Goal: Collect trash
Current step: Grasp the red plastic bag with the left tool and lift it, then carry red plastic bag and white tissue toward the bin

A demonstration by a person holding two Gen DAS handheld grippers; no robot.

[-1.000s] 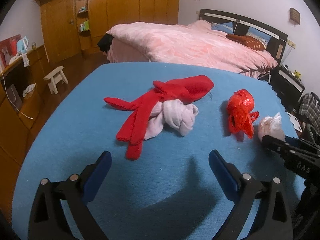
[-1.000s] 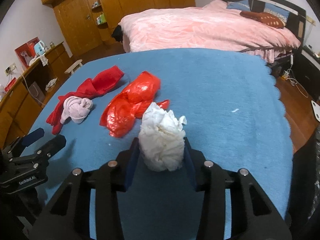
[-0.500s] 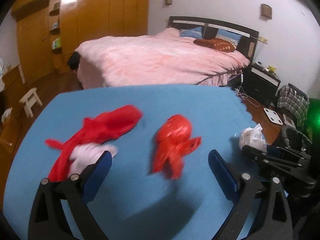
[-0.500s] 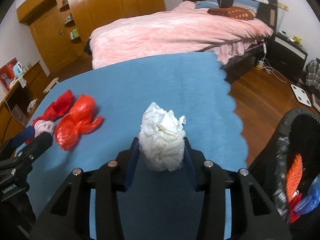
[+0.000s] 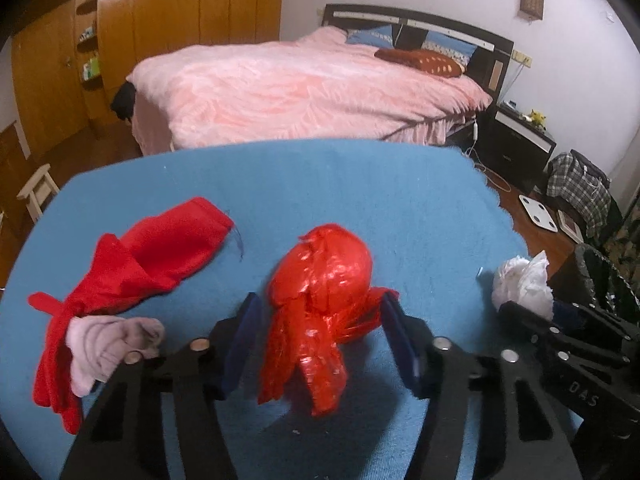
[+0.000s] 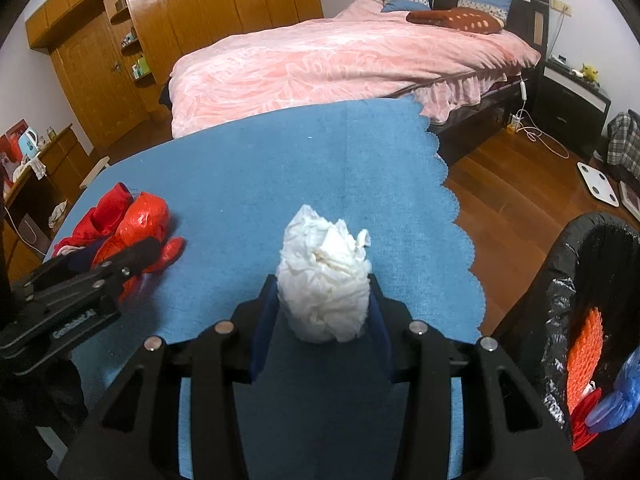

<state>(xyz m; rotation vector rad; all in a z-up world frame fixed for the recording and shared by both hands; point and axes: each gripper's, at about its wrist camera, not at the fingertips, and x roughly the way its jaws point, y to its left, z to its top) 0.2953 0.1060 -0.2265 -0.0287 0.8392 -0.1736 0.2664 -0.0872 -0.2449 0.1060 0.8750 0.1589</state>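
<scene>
Our left gripper (image 5: 320,340) has just been closing, and the red bag (image 5: 320,300) sits right between its two pads. The right pad touches the crinkly plastic, but we cannot tell if the left one does, so we do not think it is a firm hold yet. The bag looks light, soft and a bit slippery. We think it will squash easily, so the fat round middle is the best place to pinch, not the loose thin tails hanging toward us.

Our right gripper (image 6: 322,316) is clamped on the tissue ball (image 6: 324,284), held up in front of us. It is very light and soft, and should not slip out.

To the left of the left gripper lie a red sock (image 5: 140,264) and a pale sock (image 5: 108,344), close by but not touching the bag. We should not catch those.

The bin (image 6: 568,280) stands low to the right of the right gripper, just past the wavy edge of the blue cloth (image 6: 280,168). The way there looks open.
</scene>
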